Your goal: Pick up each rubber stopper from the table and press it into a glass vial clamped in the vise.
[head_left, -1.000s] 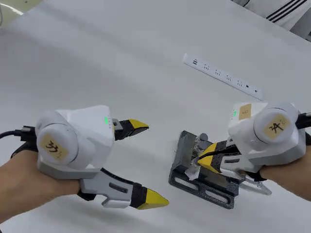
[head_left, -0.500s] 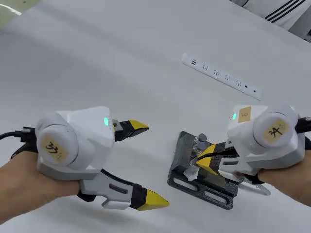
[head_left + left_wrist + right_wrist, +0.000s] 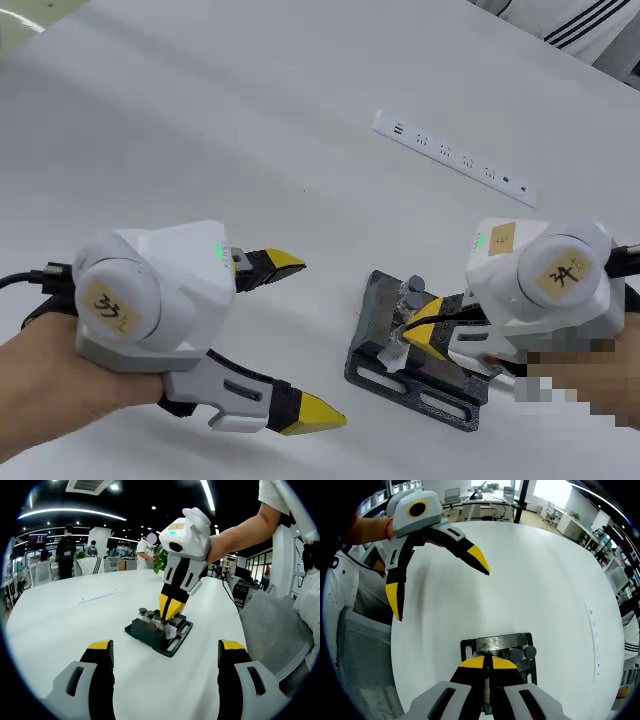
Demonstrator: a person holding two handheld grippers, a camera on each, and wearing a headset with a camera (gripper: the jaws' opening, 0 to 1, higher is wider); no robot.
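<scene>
Vise sat on the white table at lower right of centre in the head view, dark base, metal jaw plate seen in the right gripper view. 2 grey-stoppered vials stood upright in the vise, just right of the right gripper's tips in that view; the same grey tops showed in the head view and the left gripper view. Right gripper was angled down over the vise, yellow tips pressed together right at the vials; could not tell whether a stopper was pinched between them. In the left gripper view it came down from upper centre onto the vise. Left gripper hung over bare table at lower left, well apart from the vise, fingers spread wide, nothing between them; the right gripper view showed it at upper left. White power strip lay at upper right, beyond the vise.
</scene>
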